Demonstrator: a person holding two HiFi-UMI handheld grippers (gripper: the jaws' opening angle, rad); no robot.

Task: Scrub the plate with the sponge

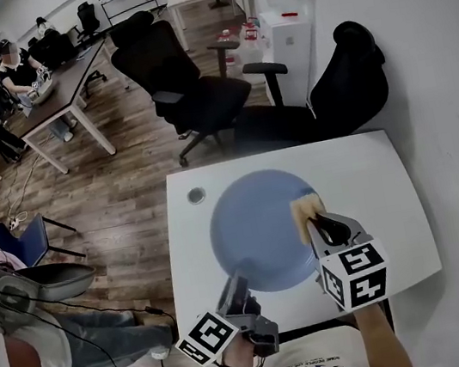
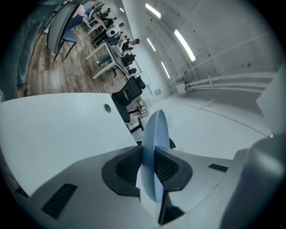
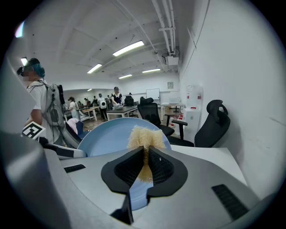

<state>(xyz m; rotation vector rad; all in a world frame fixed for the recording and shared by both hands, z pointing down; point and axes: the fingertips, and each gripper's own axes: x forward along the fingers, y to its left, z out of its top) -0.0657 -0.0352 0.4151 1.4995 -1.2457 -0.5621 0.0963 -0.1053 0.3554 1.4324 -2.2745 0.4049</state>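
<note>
Left gripper (image 2: pixel 149 166) clamped on the near rim of the blue plate (image 1: pixel 254 226); right gripper (image 3: pixel 145 163) clamped on the yellow sponge (image 1: pixel 306 207). We note the sponge against the plate's right side, with the plate over the middle of the white table (image 1: pixel 367 173).

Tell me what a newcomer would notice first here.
A big blue plate sits over the middle of the white table, its near rim clamped in the left tool. The right tool pinches a yellow sponge at the plate's right edge. Behind the table stand two black chairs.
</note>
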